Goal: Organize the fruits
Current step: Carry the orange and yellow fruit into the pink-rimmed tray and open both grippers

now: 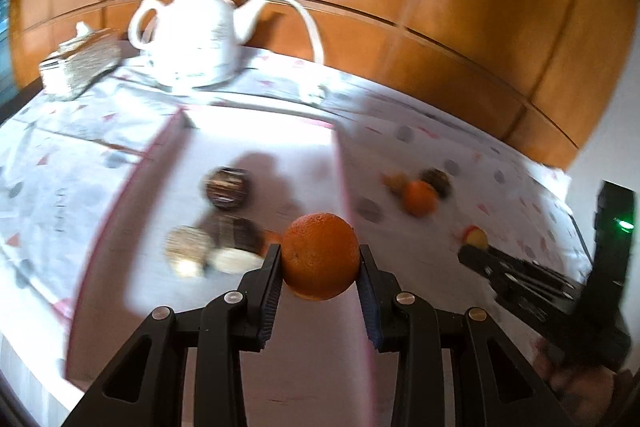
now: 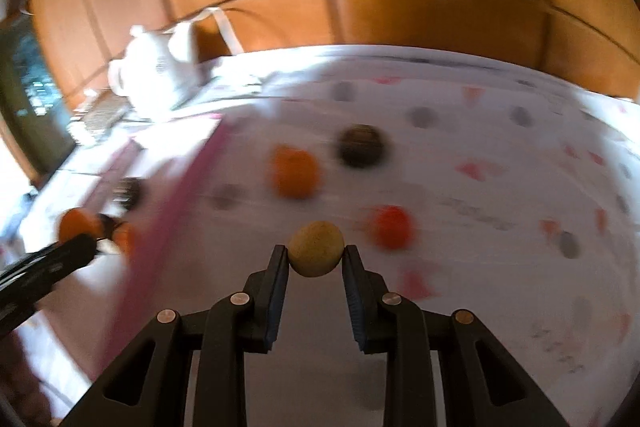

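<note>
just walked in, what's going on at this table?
A person with two handheld grippers is sorting fruit into a pink-rimmed tray. The left gripper holds an orange over the tray, where a few dark and tan round fruits already lie. The right gripper holds a tan fruit above the tablecloth. An orange fruit, a dark fruit and a red fruit are on the cloth, outside the tray.

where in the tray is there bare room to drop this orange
The tray is bare along its right wall and far end, beyond the dark fruit. Its near-left is crowded with a fruit cluster. The left gripper holds the orange over the open right side.
</note>
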`<action>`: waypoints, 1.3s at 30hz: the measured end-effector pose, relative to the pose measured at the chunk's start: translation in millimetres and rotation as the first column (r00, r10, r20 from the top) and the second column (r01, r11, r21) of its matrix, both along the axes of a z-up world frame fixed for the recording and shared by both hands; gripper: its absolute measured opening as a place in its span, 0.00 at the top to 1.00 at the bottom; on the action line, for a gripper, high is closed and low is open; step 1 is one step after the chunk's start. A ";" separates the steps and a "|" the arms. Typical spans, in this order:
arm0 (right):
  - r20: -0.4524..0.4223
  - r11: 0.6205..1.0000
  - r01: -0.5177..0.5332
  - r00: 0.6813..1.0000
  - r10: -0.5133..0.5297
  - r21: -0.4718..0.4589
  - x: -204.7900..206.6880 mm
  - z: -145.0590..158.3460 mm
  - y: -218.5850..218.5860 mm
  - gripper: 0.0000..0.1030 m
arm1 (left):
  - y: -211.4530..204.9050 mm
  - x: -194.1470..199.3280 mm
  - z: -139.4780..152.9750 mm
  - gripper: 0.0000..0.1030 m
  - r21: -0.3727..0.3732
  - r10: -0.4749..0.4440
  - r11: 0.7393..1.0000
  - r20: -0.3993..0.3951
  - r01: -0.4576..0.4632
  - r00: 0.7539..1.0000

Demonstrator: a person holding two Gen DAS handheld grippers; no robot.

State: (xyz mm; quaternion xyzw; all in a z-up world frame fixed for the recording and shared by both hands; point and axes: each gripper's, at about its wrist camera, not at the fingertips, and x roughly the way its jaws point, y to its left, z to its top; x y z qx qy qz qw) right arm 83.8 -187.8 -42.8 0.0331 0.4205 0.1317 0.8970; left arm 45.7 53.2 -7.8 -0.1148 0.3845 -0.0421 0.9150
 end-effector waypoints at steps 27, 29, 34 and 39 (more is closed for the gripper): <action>-0.035 0.936 -0.353 0.935 0.353 0.009 -19.0 0.8 140.7 0.64 | 70.5 14.2 -13.9 0.58 0.071 0.241 0.968 -0.033 -0.239 0.970; -0.025 0.944 -0.330 0.944 0.330 0.010 -19.9 3.0 135.4 0.62 | 70.1 12.3 -12.1 0.56 0.063 0.243 0.968 -0.027 -0.241 0.970; 0.032 0.956 -0.292 0.956 0.293 -0.016 -27.3 12.5 127.1 0.31 | 64.8 7.0 -7.6 0.52 0.061 0.239 0.969 -0.012 -0.238 0.971; 0.100 0.971 -0.229 0.967 0.236 -0.070 -34.0 21.1 119.5 0.28 | 54.2 -0.1 -1.4 0.50 0.064 0.219 0.974 0.011 -0.220 0.976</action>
